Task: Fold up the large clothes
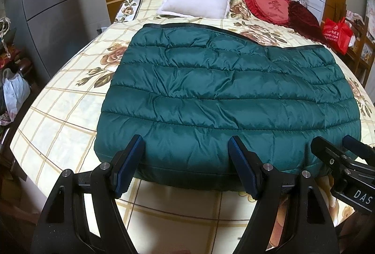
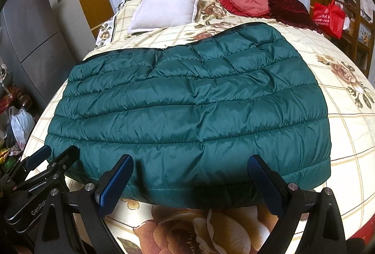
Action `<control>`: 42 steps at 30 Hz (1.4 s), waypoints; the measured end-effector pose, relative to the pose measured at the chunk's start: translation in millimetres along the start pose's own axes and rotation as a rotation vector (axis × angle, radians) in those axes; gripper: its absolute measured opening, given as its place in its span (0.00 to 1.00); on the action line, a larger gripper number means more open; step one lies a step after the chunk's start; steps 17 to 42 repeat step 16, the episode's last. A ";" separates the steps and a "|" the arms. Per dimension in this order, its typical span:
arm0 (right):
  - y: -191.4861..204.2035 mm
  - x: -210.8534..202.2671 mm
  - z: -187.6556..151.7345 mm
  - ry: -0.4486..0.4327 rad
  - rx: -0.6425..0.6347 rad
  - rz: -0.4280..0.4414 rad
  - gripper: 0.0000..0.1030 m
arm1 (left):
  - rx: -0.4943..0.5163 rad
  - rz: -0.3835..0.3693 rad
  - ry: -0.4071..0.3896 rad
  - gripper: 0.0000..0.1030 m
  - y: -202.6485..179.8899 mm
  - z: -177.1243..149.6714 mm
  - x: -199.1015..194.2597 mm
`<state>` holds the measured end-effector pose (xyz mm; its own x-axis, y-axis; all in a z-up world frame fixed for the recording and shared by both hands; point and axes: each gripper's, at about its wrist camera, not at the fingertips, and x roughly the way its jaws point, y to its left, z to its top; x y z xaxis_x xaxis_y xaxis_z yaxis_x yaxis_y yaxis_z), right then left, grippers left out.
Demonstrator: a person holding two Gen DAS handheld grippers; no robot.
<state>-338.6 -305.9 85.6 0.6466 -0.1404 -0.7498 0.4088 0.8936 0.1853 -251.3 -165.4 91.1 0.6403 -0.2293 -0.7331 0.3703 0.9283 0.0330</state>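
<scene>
Green quilted jacket [image 1: 229,99], puffy and folded into a rounded rectangle, lies on the floral checked bedspread [image 1: 61,118]. Left gripper [image 1: 187,167] and right gripper [image 2: 192,181] hover at its near edge, both spread wide, pinching nothing.

1. The garment is a dark teal quilted down jacket [image 1: 225,92], puffy, stitched in horizontal channels.
2. It lies folded into a thick, roughly rectangular bundle with its smooth outer shell facing up; no sleeves show.
3. A dark trimmed edge runs along its far side toward 12 o'clock, rising higher at 1 o'clock in the right wrist view [image 2: 187,104].
4. The rounded folded edge lies at 6 o'clock.
5. It rests flat on the bed [image 1: 58,118], across the middle of the floral checked cover.
</scene>
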 end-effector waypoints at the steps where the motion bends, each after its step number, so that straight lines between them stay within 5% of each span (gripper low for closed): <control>1: -0.4 0.1 0.1 0.000 0.001 0.002 0.95 | 0.000 0.000 -0.001 0.73 0.1 0.1 -0.8; 42: -4.7 3.0 2.9 0.002 -0.002 0.006 0.95 | 0.002 0.004 -0.007 0.73 1.5 2.9 1.0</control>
